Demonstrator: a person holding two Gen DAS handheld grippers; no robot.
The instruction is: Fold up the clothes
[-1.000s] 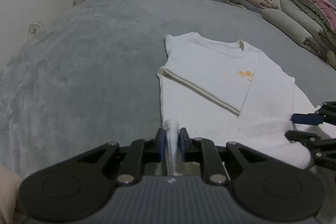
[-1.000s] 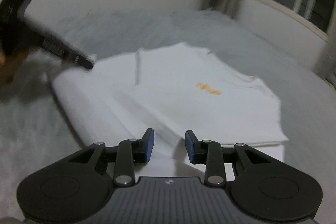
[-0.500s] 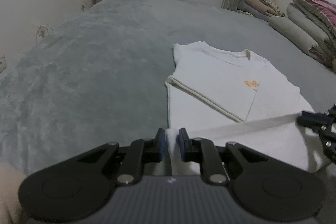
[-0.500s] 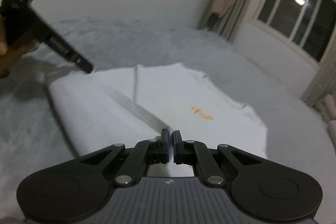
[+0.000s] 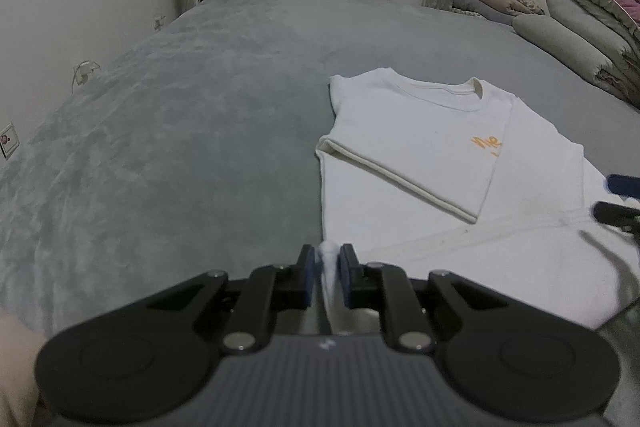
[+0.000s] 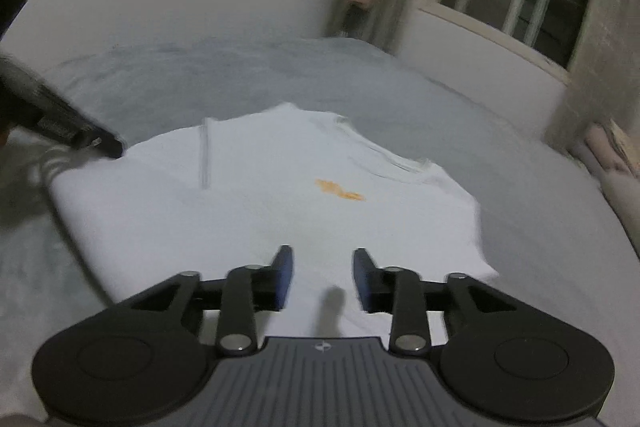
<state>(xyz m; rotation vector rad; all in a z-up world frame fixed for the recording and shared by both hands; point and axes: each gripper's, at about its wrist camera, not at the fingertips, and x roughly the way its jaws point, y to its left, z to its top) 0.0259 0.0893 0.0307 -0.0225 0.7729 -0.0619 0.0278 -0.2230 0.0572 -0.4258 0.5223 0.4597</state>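
The white T-shirt [image 5: 420, 147] lay on the grey bed [image 5: 180, 127], collar toward the far end by the window, its sleeves already folded in over the body and its bottom hem brought up over the lower part. The left hand-held gripper [image 5: 327, 275] was clamped on a pinch of white cloth at the shirt's near left corner, as it had been a second before. The right hand-held gripper [image 6: 322, 277] had changed: its jaws had closed tight half a second earlier and had just been opening again, and now they stood apart with nothing between the pads, only the flat shirt below them. In the left wrist view its tips showed at the right edge, just beside the folded hem. This looked like the right side of the fold being let go, with the left corner probably due for release next.
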